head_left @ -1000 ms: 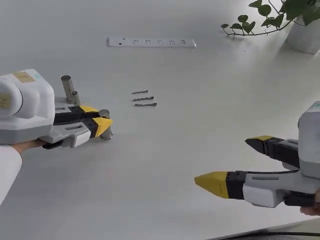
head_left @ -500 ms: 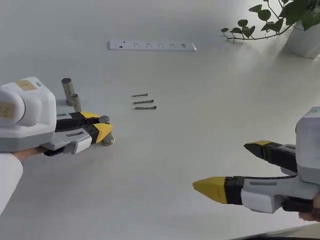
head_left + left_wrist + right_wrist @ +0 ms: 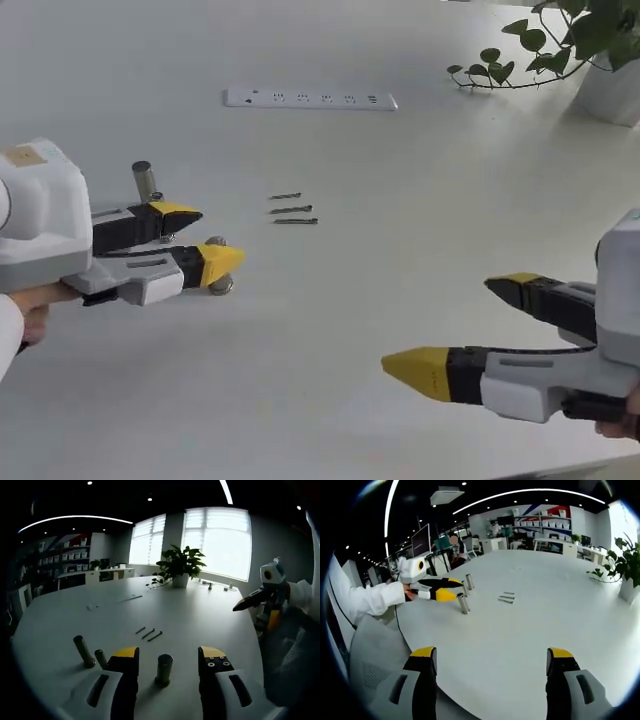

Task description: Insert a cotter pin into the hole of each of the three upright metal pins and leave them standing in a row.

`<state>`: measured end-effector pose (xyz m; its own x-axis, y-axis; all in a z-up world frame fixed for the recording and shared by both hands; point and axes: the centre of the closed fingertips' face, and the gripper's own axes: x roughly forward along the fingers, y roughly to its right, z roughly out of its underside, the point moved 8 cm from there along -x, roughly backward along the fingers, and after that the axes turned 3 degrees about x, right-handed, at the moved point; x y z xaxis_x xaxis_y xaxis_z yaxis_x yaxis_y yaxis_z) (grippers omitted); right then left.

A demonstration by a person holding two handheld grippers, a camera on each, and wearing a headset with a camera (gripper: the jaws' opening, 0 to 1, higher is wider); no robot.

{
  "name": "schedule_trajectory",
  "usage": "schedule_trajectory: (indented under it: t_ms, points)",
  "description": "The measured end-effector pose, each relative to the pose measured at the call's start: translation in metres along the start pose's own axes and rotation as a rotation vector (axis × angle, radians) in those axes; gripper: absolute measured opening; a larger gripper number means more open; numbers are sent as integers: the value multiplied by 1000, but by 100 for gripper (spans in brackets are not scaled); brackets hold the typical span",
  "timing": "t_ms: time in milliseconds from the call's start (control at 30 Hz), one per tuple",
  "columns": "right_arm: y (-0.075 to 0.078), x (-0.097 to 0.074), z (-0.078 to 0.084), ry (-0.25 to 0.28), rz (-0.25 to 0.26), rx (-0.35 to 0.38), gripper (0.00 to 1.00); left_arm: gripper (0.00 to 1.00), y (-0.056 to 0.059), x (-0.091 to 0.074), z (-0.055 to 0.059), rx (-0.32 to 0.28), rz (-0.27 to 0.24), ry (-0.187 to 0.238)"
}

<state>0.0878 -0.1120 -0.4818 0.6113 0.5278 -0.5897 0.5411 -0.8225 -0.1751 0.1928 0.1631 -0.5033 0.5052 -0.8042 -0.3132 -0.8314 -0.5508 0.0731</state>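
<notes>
The worktop [image 3: 330, 330] is white, smooth and wide, and its edges run out of the head view. A leafy green plant [image 3: 560, 35] in a white pot [image 3: 612, 78] stands far ahead of the right tool [image 3: 438, 323]. The picture edge cuts the plant off.

The left tool [image 3: 212, 238] is grey and white plastic, with black jaws and yellow tips. Its jaws are spread apart and hold nothing. Its back end is cut off, where a hand [image 3: 35, 300] grips it. The right tool looks the same. Its jaws are spread wide over bare worktop and hold nothing, well apart from the left tool.

A long, flat, white power strip [image 3: 311, 99] lies far ahead of both tools.

Three metal pins stand upright, round and grey like little posts. The nearest pin [image 3: 163, 669] stands between the left tool's jaws, with a gap on each side. In the head view the lower jaw hides most of it. The tall pin [image 3: 84, 651] and the short pin [image 3: 101, 658] stand just outside one jaw. In the head view the short one is mostly hidden behind that jaw.

Three cotter pins [image 3: 291, 209] lie flat side by side, just ahead of the left tool's tips. They are thin, dark and too small to see well. I cannot make out the holes in the metal pins.
</notes>
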Motion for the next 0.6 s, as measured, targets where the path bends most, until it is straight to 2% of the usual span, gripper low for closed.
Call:
schedule_trajectory:
  t_ms: [100,133,200,233,433,467,533,600]
  points:
    - [0,-1,1,2,4,0,89,52,6,-8,0,-22,60,-25]
    - [0,-1,1,3,5,2,89,55,9,-12,1,-35,96,-23]
    - [0,-2,2,3,9,-1,87,66,15,-17,2,-106,157,-8]
    - [1,-3,2,-1,14,-14,87,71,16,-21,2,-85,166,-3]
    - [-1,-3,4,-5,15,-18,87,100,21,-35,6,-72,151,-28]
    - [-1,-3,4,-3,15,-18,87,99,22,-38,9,-103,135,-48]
    - [-1,-3,3,-1,14,-22,87,99,21,-40,12,-98,85,-44]
    - [-2,-3,1,4,11,-24,87,99,26,-44,14,-96,95,-48]
